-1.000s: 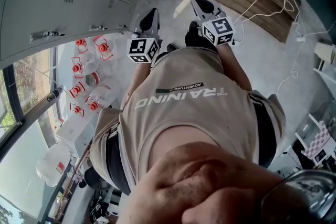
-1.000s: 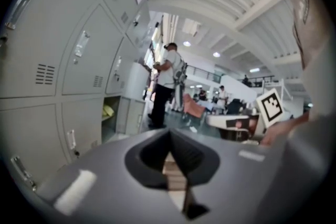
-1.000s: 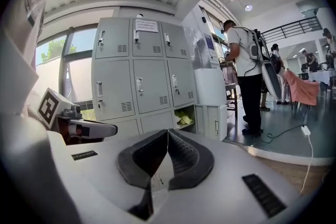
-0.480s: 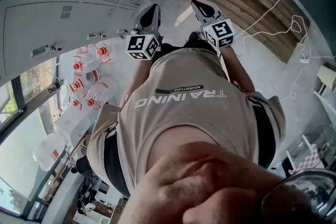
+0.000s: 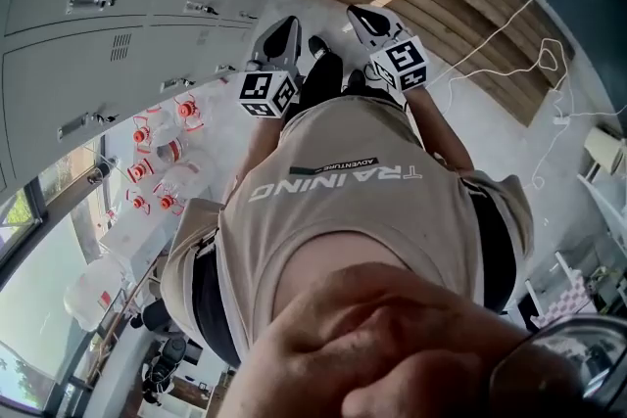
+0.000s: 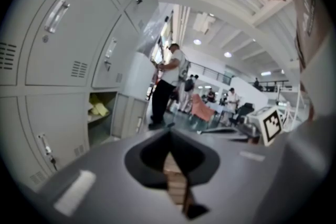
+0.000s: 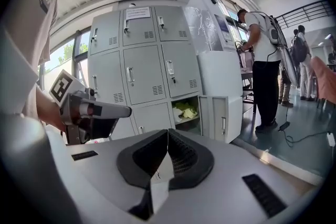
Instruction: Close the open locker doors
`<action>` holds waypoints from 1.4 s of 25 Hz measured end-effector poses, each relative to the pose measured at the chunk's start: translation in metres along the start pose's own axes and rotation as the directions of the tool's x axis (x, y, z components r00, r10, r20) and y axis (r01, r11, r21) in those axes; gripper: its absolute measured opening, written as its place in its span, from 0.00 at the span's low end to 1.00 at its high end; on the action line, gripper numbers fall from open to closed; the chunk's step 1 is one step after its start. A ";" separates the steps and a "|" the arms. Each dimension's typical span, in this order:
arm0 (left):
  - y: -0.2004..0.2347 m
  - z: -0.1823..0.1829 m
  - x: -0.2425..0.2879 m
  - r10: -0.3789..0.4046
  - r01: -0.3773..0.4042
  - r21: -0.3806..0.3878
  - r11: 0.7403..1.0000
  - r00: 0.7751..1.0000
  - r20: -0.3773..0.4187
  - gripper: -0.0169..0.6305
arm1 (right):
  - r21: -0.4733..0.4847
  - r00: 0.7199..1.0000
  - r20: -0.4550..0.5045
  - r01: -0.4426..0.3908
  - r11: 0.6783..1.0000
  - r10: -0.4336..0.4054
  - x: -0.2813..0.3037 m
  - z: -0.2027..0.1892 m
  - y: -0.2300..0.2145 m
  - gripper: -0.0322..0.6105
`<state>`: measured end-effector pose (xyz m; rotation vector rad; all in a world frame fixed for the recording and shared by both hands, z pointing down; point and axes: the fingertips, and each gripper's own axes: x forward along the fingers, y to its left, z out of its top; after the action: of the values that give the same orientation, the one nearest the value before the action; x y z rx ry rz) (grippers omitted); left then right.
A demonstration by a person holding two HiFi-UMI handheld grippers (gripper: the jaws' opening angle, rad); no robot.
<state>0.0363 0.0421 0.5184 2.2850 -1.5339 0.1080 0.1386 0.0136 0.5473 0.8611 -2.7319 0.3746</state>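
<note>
**A:** Which door needs shutting?

**B:** In the left gripper view the grey lockers [image 6: 63, 55] fill the left side. One compartment [image 6: 98, 107] in the bottom row stands open with something yellow inside, and its door [image 6: 130, 115] is swung out just beside it. The right gripper view shows the same door [image 7: 223, 118] to the right of the compartment [image 7: 185, 110]. Every other door I can see looks flush.

**A:** And the grippers, starting on the left?

**B:** The left gripper [image 6: 169, 134] has its jaws drawn together at the tips, with nothing between them. The right gripper [image 7: 168, 134] is the same, closed and empty. In the head view both the left gripper [image 5: 282, 32] and the right gripper [image 5: 370, 20] are held out in front of the body, well apart from the lockers [image 5: 88, 64]. Neither is touching anything.

**A:** So how should the step go?

**B:** My guess is to walk in closer and bring one gripper low to the bottom row. Keep the jaws closed and lay their side flat against the door near its free edge, away from the hinges. Then push along the door's swing until it sits flush. Check first that the yellow stuff doesn't stick out past the frame. A person [image 7: 265, 60] is standing just beyond the door, so a slow push seems wise.
</note>
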 end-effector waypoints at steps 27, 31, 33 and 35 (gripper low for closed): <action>0.128 0.076 0.086 -0.065 0.067 -0.020 0.998 0.994 0.082 0.03 | -0.026 0.995 -0.005 0.097 0.995 -0.097 0.148 0.099 -0.073 0.07; 0.137 0.074 0.092 -0.041 0.043 -0.032 0.999 0.997 0.060 0.03 | -0.006 0.995 0.009 0.098 0.995 -0.098 0.162 0.103 -0.088 0.07; 0.141 0.075 0.100 -0.029 0.030 -0.030 0.999 0.998 0.049 0.03 | 0.008 0.995 0.008 0.102 0.995 -0.102 0.167 0.102 -0.101 0.07; 0.146 0.080 0.110 -0.016 0.017 -0.013 1.000 0.999 0.040 0.03 | 0.023 0.995 0.007 0.101 0.995 -0.101 0.173 0.101 -0.115 0.07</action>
<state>-0.0632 -0.1304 0.5142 2.3025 -1.5305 0.0475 0.0527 -0.2002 0.5268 1.0040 -2.6829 0.3832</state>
